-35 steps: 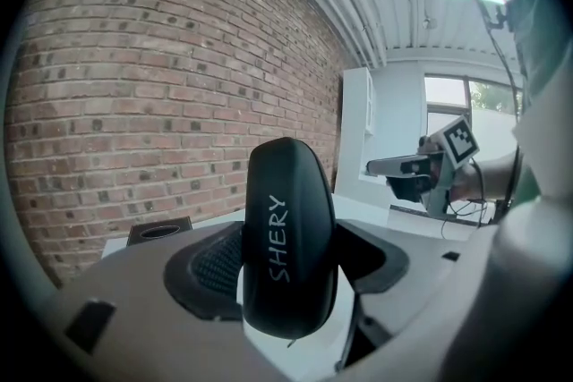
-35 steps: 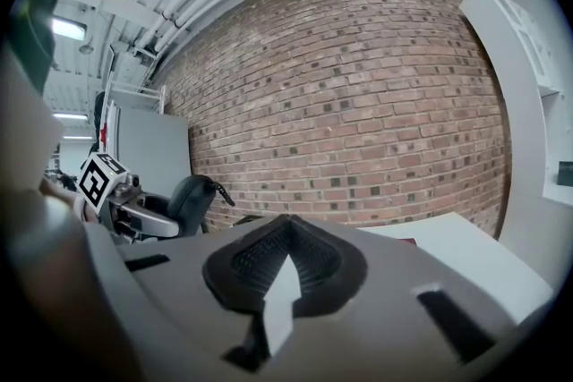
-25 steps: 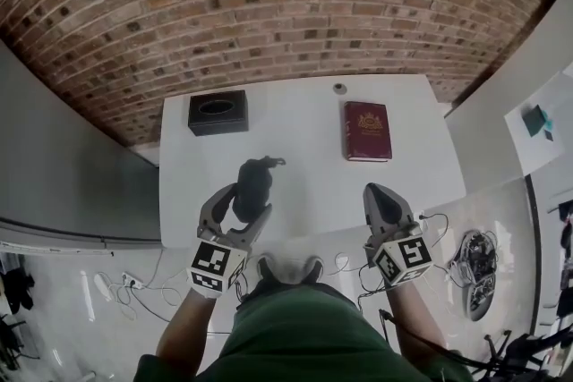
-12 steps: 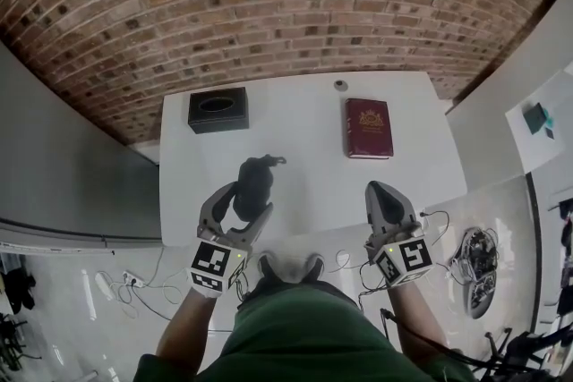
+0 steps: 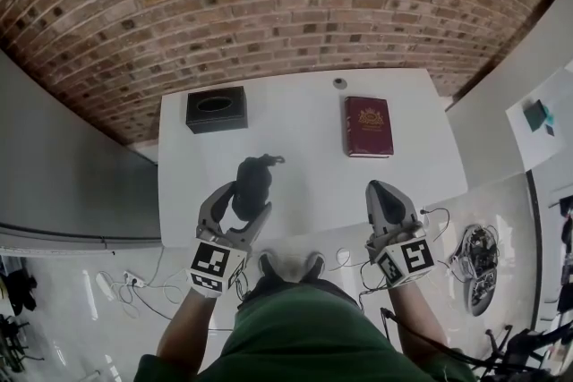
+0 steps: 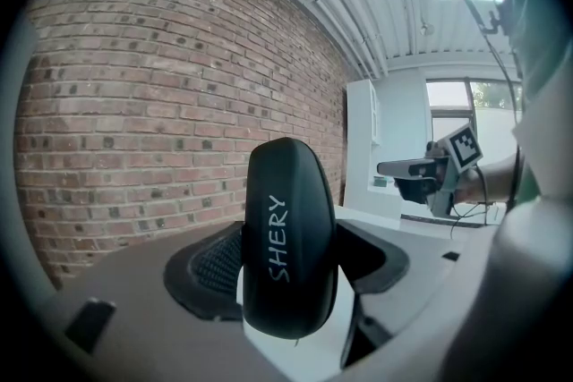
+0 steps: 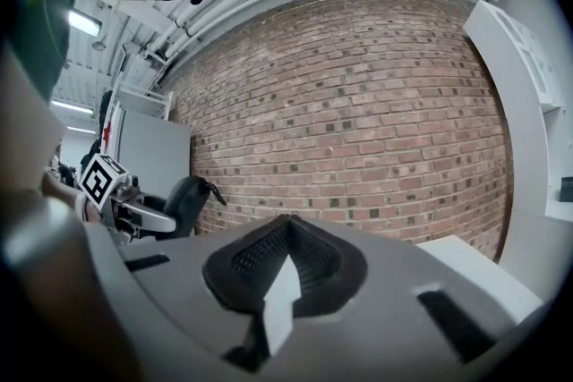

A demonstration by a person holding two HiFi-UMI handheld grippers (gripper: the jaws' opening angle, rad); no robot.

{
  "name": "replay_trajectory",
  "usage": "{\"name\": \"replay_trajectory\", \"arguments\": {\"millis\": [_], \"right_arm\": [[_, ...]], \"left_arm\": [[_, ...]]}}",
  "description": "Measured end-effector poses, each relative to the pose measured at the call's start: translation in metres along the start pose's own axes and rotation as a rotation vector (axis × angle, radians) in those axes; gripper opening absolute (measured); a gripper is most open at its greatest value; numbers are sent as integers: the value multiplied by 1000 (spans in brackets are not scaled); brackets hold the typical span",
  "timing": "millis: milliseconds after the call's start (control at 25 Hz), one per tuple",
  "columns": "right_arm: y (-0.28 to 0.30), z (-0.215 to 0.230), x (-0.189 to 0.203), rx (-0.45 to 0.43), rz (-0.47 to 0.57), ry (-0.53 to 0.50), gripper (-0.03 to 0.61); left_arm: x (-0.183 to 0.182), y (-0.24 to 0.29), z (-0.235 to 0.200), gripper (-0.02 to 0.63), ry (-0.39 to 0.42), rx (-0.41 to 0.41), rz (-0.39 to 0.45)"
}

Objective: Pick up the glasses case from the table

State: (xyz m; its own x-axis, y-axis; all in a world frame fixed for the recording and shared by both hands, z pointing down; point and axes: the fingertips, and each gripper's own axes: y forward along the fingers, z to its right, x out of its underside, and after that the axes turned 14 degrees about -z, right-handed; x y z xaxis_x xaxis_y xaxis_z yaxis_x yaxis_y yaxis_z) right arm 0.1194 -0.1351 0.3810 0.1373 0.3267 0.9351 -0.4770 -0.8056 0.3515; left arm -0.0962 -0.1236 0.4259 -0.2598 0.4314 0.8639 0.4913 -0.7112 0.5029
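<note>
A black glasses case [image 5: 252, 185] marked SHERY [image 6: 288, 241] stands upright between the jaws of my left gripper [image 5: 238, 199], held above the near left part of the white table [image 5: 304, 139]. The left gripper [image 6: 291, 268] is shut on it, both pads pressed against its sides. A small strap hangs off the case's far end. My right gripper [image 5: 382, 197] hovers over the table's near right edge. In the right gripper view its jaws [image 7: 285, 268] are shut with nothing between them, and the case [image 7: 188, 199] shows at the far left.
A dark red book [image 5: 368, 129] lies at the table's right. A black tissue box [image 5: 217, 110] sits at the back left. A small round object [image 5: 339, 85] rests near the far edge. A brick wall [image 5: 269, 4] rises behind; cables lie on the floor.
Almost nothing differs. Both grippers hold their places, with the case still in the left one; the view shifted only slightly.
</note>
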Motion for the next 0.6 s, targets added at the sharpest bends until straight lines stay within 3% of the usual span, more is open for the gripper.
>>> {"name": "replay_trajectory", "arguments": {"millis": [600], "right_arm": [[3, -2, 4, -6, -7, 2, 0]], "left_arm": [[3, 4, -2, 307, 1, -3, -6]]}}
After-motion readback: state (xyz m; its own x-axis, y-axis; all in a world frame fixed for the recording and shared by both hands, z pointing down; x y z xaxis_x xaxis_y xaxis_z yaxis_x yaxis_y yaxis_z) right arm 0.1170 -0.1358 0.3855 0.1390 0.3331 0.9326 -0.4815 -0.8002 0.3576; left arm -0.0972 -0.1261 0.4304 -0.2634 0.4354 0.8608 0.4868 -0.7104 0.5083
